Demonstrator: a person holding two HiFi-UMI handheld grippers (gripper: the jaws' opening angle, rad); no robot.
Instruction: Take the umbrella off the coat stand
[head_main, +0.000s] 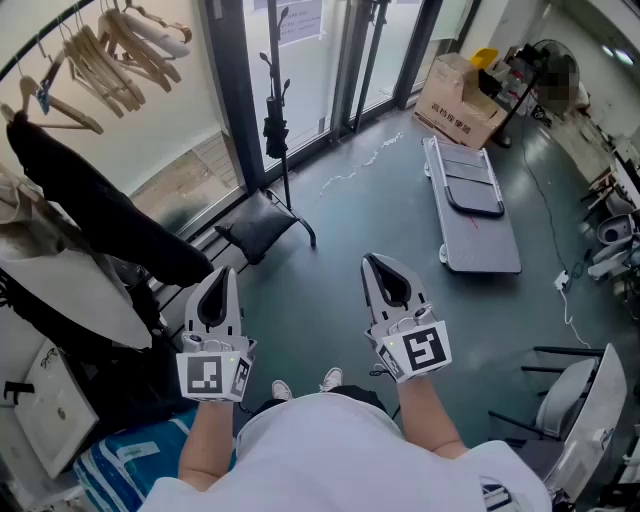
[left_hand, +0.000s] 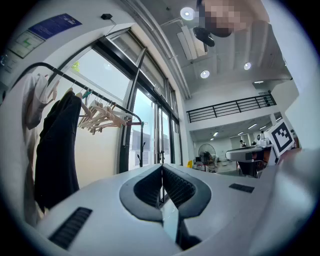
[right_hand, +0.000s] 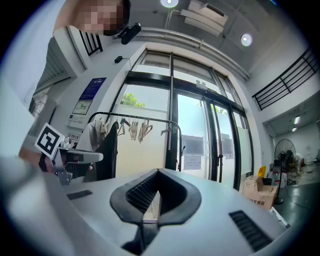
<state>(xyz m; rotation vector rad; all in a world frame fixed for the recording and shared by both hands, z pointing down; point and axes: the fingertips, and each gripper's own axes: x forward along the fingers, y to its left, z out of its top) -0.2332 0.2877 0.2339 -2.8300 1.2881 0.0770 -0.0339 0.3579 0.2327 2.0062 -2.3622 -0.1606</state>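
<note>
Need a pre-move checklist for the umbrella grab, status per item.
1. Left gripper empty: ok, jaws together on nothing.
2. Right gripper empty: ok, jaws together on nothing.
3. Jaws open for a grasp: not ok, both shut.
4. Coat stand in sight: ok, straight ahead.
5. Umbrella spotted: cannot tell; the dark bundle on the stand may be it.
6. Grippers at the stand: not ok, both well short.

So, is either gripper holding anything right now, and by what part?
Nothing is held. The left gripper and the right gripper both have jaws shut together with nothing between them.
</note>
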